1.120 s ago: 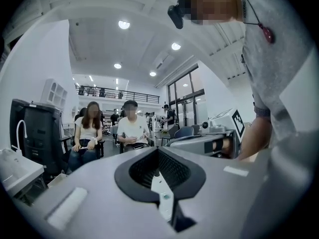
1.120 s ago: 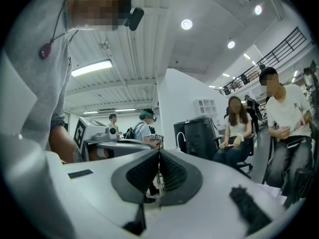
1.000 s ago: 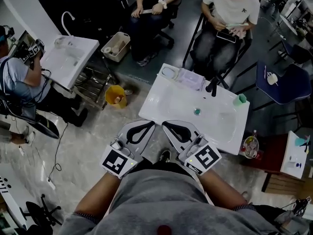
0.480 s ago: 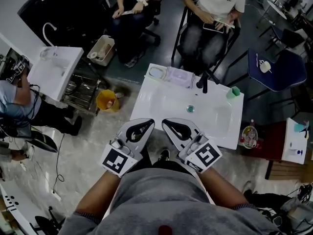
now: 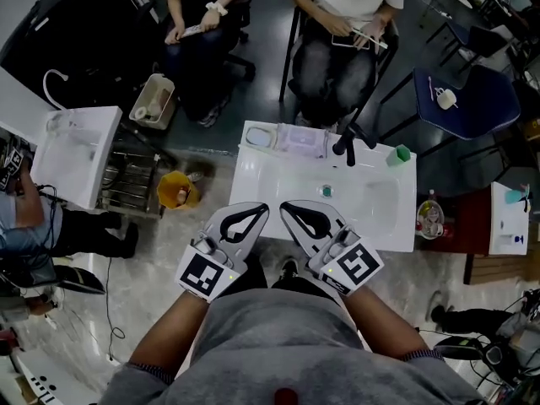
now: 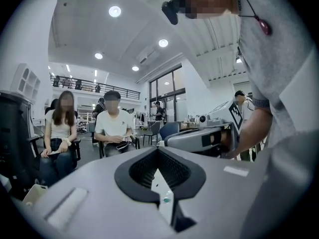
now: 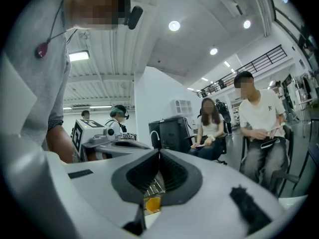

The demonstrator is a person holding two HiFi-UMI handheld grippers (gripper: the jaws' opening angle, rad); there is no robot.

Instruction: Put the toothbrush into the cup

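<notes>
left tool [image 5: 260,209]: shut, empty
right tool [image 5: 288,207]: shut, empty too
green cup [image 5: 402,153]: on the white sink's [image 5: 278,184] far right corner

Item: viewpoint shifted toward the washbasin.
White washbasin [image 5: 278,194], formerly skewed, now lies square ahead of left gripper [image 5: 263,207] and right gripper [image 5: 284,206]; green cup [image 5: 402,153] edged up-left; yellow bucket [image 5: 177,191] and second basin [image 5: 78,154] slid down-left in the head view.

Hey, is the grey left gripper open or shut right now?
Shut: in its own view the grey left gripper has its jaw tips meeting, with nothing between them.
</notes>
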